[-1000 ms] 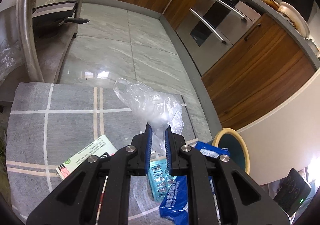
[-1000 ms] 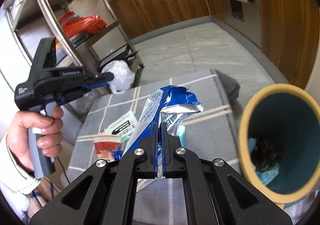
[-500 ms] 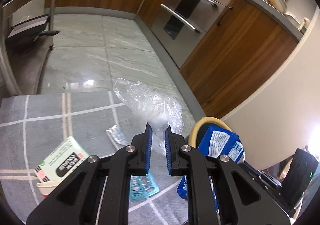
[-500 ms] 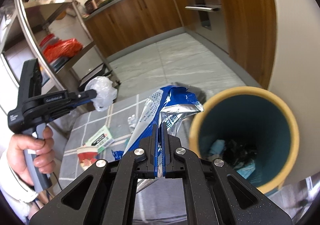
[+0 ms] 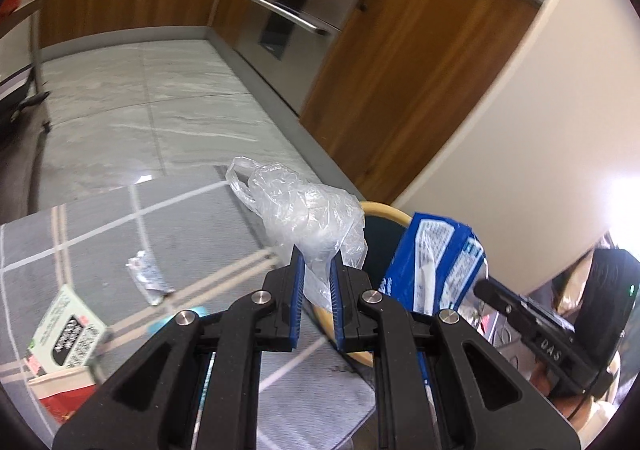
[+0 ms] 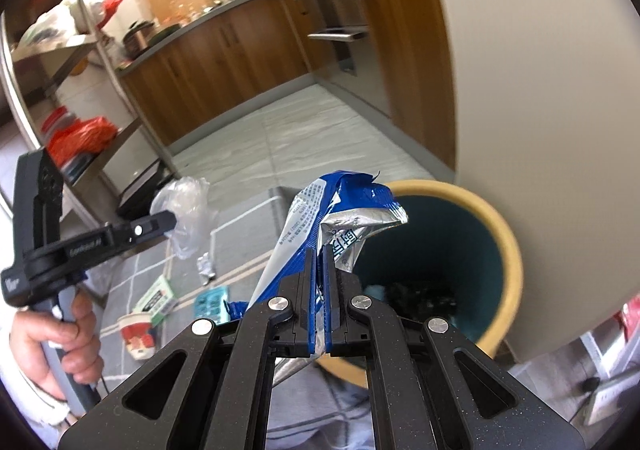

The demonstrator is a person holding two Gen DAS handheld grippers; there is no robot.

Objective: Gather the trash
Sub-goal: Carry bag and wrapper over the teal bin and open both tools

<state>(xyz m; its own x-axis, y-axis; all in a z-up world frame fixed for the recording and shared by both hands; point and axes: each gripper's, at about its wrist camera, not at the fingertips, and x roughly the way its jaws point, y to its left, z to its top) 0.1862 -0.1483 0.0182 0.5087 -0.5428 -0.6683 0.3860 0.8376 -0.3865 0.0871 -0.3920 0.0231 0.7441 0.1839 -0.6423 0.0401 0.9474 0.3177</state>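
Observation:
My left gripper is shut on a clear crumpled plastic bag and holds it above the grey checked mat, near the bin rim. It also shows in the right wrist view with the bag. My right gripper is shut on a blue and silver foil wrapper, held beside the open teal bin with a tan rim. The wrapper also shows in the left wrist view.
On the mat lie a green-white box, a red-white paper cup, a small crumpled wrapper and a teal blister pack. Trash lies in the bin. A cream wall stands right; metal shelving left.
Both grippers have moved right toward the bin with their loads. The bin now sits closer and larger in the right wrist view. Both grips are unchanged.

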